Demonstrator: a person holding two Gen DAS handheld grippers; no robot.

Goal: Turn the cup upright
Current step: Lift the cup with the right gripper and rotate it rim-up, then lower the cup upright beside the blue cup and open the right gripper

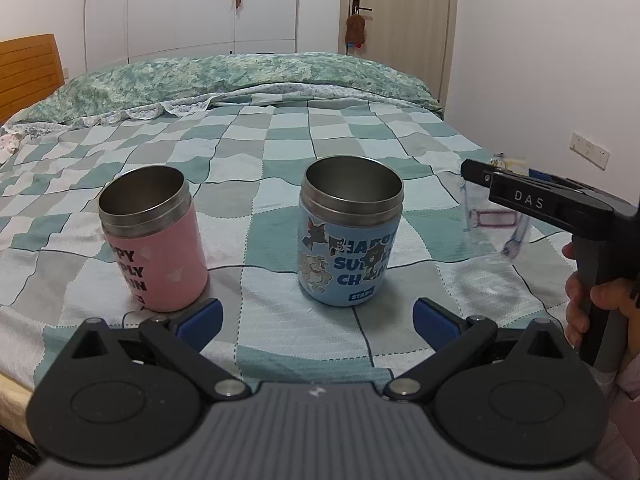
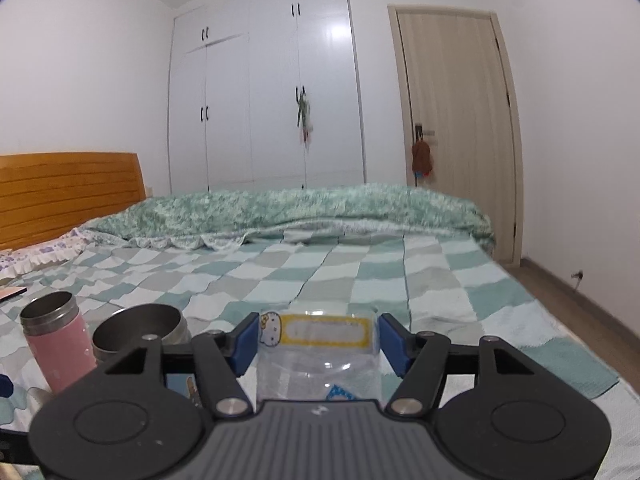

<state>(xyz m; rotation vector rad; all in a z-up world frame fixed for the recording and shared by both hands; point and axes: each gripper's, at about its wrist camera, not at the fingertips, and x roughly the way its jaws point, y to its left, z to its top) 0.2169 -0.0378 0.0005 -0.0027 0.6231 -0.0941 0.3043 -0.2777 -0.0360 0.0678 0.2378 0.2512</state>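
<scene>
Three cups: my right tongs [image 2: 316, 344] clamp the clear one [image 2: 320, 360]; pink [image 1: 154, 240] and blue [image 1: 348, 236] stand mid-frame; my left tongs [image 1: 318, 320] gape.

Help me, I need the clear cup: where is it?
In the right wrist view, the clear cup sits between the right gripper fingers, right of the blue cup.

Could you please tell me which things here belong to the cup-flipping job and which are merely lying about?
Job: clear plastic cup, between the pads of the right gripper; left gripper, open.
Lying about: pink cup, blue cup, both upright; quilt.
</scene>
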